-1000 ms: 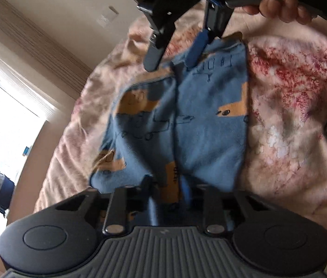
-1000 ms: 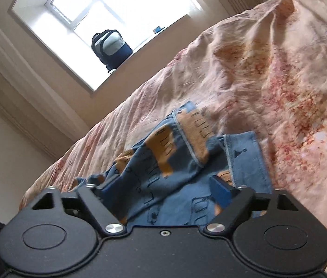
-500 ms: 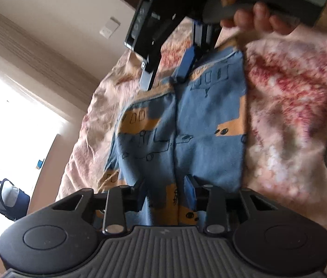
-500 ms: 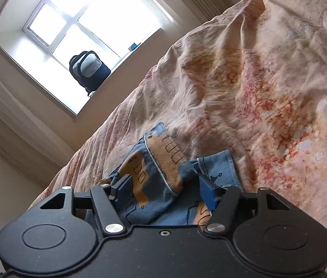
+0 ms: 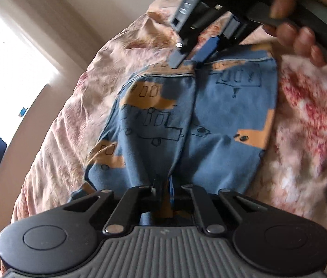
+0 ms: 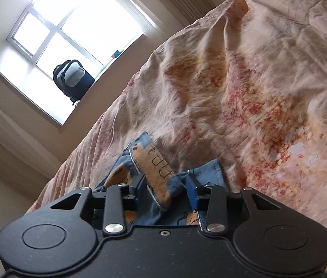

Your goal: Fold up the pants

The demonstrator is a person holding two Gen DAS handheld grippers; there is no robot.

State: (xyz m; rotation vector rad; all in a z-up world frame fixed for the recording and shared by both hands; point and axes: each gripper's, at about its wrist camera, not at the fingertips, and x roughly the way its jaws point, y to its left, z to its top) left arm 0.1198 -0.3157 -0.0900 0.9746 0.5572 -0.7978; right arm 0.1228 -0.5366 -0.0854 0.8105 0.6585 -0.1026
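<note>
Now pants (image 5: 209,115) pinched between left fingers (image 5: 155,188); right fingers (image 6: 192,191) closing astride hem.

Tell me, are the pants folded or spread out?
Spread out: the pants lie flat on the bedspread, both legs side by side.

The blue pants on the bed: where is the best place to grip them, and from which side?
Probably grip the blue pants at the two ends of the centre seam, coming down from above: that raised ridge gives the jaws a bunch. The left gripper has shut on the near end; the right gripper is closing around cloth at the far hem.
</note>
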